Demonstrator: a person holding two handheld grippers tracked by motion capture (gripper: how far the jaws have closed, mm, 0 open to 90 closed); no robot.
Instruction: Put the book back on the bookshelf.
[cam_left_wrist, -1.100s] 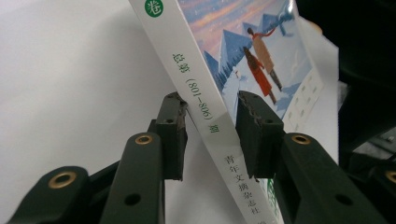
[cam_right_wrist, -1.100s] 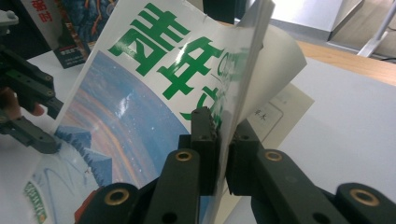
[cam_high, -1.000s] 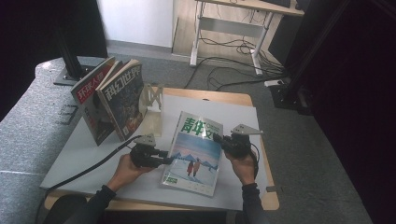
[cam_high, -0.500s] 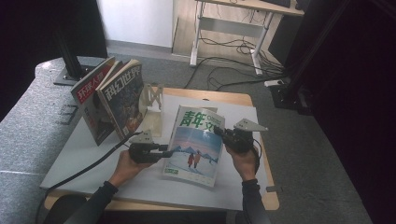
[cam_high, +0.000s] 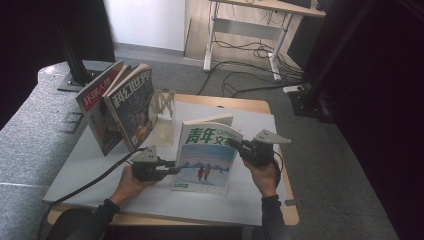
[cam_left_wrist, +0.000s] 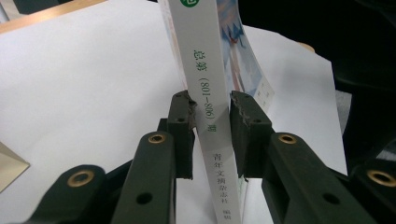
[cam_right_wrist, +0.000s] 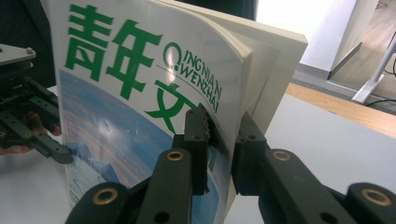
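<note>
Nearest the person, the white mat (cam_high: 100, 165) covers a wooden table (cam_high: 250, 104), and both forearms come in over its front edge. The left gripper (cam_high: 172, 166) straddles the white spine of the magazine (cam_high: 205, 155); its jaws have just been closing, one pad against the spine, the other a sliver off, so the hold is not yet tight. The right gripper (cam_high: 235, 145) clenches the magazine's open edge near the top, pinching the front pages, its jaws having just eased a little. Between the two claws the magazine stands tilted up off the mat: green characters on top, a pale blue snowy scene with two small figures below. Beyond the left gripper, a pale stand (cam_high: 162, 117) holds two more magazines (cam_high: 117, 112) leaning upright. Further off lie grey carpet, trailing cables (cam_high: 240, 75) and desk legs (cam_high: 215, 35).
</note>
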